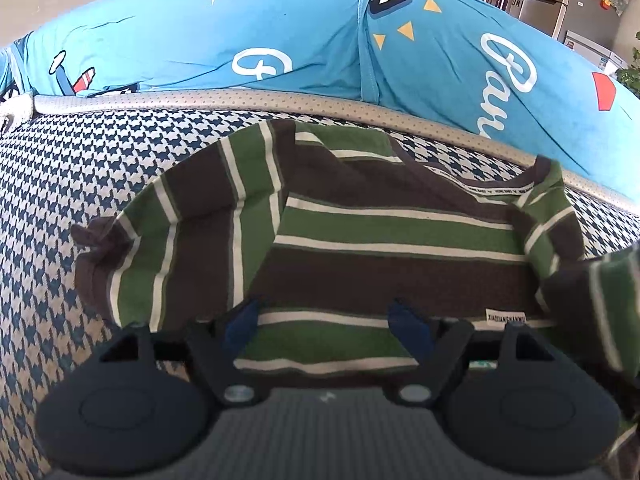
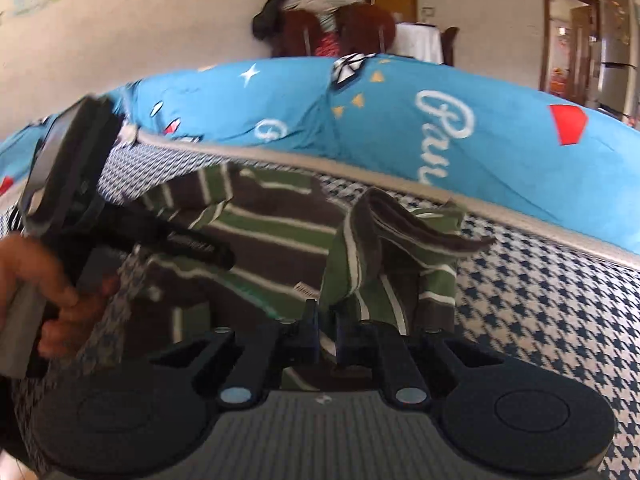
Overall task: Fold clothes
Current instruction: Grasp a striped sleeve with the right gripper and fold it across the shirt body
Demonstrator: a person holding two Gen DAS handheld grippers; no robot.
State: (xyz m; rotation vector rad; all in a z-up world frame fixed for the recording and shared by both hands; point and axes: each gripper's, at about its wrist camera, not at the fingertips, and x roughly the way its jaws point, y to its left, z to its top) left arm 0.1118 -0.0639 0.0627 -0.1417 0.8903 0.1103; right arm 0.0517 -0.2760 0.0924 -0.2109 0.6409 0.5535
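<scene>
A green, brown and white striped shirt [image 1: 380, 232] lies on a blue-and-white houndstooth mattress [image 1: 72, 184], its left sleeve folded in across the body. My left gripper [image 1: 326, 324] stands open over the near hem; its blue-padded fingertips [image 1: 244, 320] sit apart, with striped cloth showing between them. In the right wrist view my right gripper [image 2: 326, 320] is shut on a bunched sleeve of the shirt [image 2: 380, 248] and holds it up off the mattress. That raised sleeve [image 1: 608, 300] shows blurred at the right edge of the left wrist view.
A blue quilt with white script and stars [image 1: 240, 28] lies behind the grey piped mattress edge [image 1: 200, 100]. A hand [image 2: 40, 292] holds the left gripper's body [image 2: 80, 184] at left. A chair piled with clothes [image 2: 320, 12] and a fridge [image 1: 560, 0] stand beyond.
</scene>
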